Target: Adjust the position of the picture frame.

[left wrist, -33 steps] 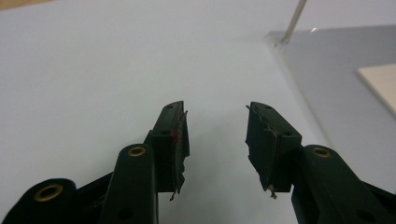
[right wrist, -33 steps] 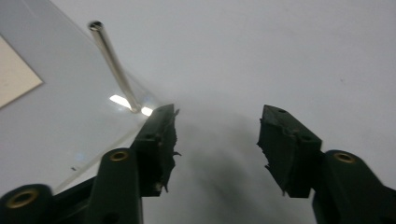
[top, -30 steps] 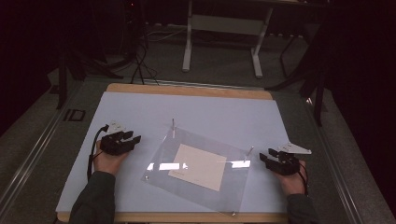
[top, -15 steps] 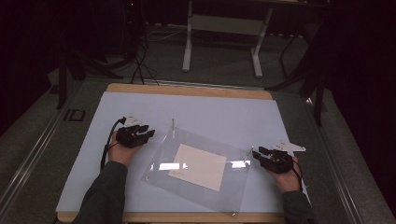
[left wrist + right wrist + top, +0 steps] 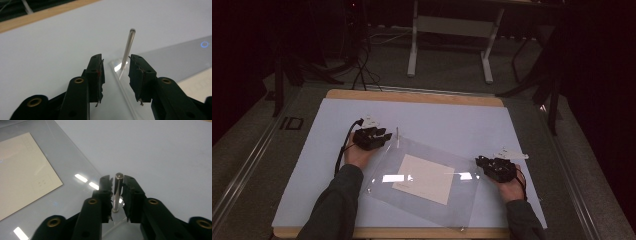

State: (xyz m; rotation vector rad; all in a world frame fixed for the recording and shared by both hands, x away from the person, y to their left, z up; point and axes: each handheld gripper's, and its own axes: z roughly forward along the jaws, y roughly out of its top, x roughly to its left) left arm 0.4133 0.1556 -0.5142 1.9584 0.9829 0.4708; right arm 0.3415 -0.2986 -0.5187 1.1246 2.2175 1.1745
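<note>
While dark floor rings the pale table, left claw gapes; right claw pinches a post.

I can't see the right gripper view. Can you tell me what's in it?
The right gripper has its two black jaws closed around a thin upright metal post at the corner of a clear sheet. A cream paper lies under the sheet.

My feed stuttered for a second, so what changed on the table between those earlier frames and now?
The left gripper moved forward and inward to the upright pin at the clear sheet's far-left corner; its jaws sit open around it. The right gripper moved inward to the right corner pin, jaws close on both sides. Sheet and paper stayed put.
</note>
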